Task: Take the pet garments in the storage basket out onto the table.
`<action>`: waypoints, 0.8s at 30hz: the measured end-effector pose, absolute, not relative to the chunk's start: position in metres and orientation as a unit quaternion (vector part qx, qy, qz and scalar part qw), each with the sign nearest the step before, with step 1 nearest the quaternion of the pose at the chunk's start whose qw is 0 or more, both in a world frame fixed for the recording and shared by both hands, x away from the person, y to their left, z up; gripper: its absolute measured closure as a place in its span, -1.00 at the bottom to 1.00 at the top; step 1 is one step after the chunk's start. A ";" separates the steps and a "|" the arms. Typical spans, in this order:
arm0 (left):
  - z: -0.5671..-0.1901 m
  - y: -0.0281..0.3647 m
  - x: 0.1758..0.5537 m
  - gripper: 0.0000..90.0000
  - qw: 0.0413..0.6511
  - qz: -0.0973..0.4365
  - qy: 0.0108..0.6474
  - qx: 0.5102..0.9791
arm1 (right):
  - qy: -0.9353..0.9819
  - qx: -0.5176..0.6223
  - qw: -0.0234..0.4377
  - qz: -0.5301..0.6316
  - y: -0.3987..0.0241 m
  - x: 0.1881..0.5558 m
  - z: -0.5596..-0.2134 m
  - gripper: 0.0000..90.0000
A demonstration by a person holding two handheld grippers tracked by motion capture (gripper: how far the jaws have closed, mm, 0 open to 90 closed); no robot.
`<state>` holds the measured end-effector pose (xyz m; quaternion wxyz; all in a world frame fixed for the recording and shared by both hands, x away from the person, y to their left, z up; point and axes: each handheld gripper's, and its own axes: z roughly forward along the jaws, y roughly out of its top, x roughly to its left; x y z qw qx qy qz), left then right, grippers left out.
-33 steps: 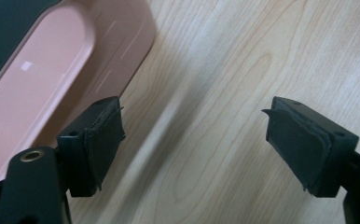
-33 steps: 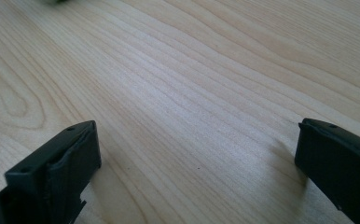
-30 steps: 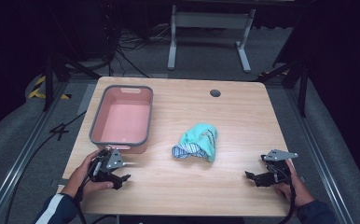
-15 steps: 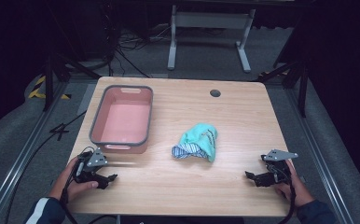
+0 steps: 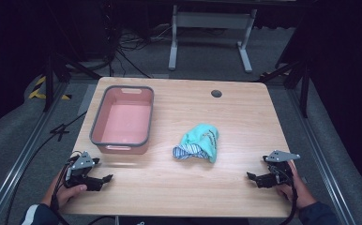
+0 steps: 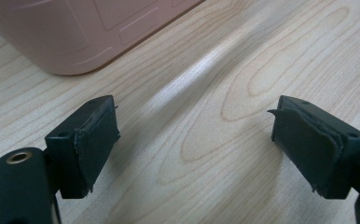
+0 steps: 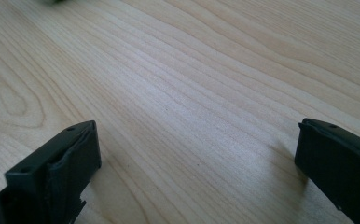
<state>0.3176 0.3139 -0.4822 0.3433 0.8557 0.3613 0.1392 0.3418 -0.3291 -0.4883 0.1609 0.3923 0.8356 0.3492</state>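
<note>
I have the crumpled teal cloth (image 5: 199, 144) lying mid-tabletop, ahead of both claws and between them, well apart from each. A striped blue-and-white fold shows along its near edge.

My left claw (image 5: 105, 178) sits low at the near left corner of the tabletop (image 5: 245, 117), held in the left hand (image 5: 66, 190). In the left gripper view its jaws are spread wide with bare wood grain between them, nothing gripped; the rubber pads (image 6: 96, 140) look frayed at the edges. Just ahead of that claw stands the pink tub (image 5: 123, 119) with its grey rim, and its pink wall (image 6: 80, 32) crosses the top of the left gripper view, near but not touching the jaws.

My right claw (image 5: 252, 177) rests at the near right edge, held in the right hand (image 5: 296, 187), pointing inward toward the left claw. Its jaws also stand wide apart over bare wood in the right gripper view, holding nothing.

Far beyond both claws, a dark round grommet (image 5: 216, 93) sits near the tabletop's far edge.
</note>
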 end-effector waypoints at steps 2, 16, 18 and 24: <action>-0.482 0.314 0.317 -0.67 0.342 0.142 0.362 0.855 | 0.836 0.392 0.161 0.349 -0.329 0.342 -0.488 -0.99; -0.482 0.314 0.317 -0.67 0.342 0.145 0.365 0.854 | 0.834 0.397 0.163 0.348 -0.329 0.341 -0.488 -0.99; -0.482 0.313 0.317 -0.68 0.342 0.143 0.367 0.853 | 0.834 0.397 0.163 0.348 -0.329 0.341 -0.488 -0.99; -0.482 0.313 0.317 -0.68 0.342 0.145 0.365 0.854 | 0.834 0.396 0.162 0.348 -0.329 0.341 -0.488 -0.99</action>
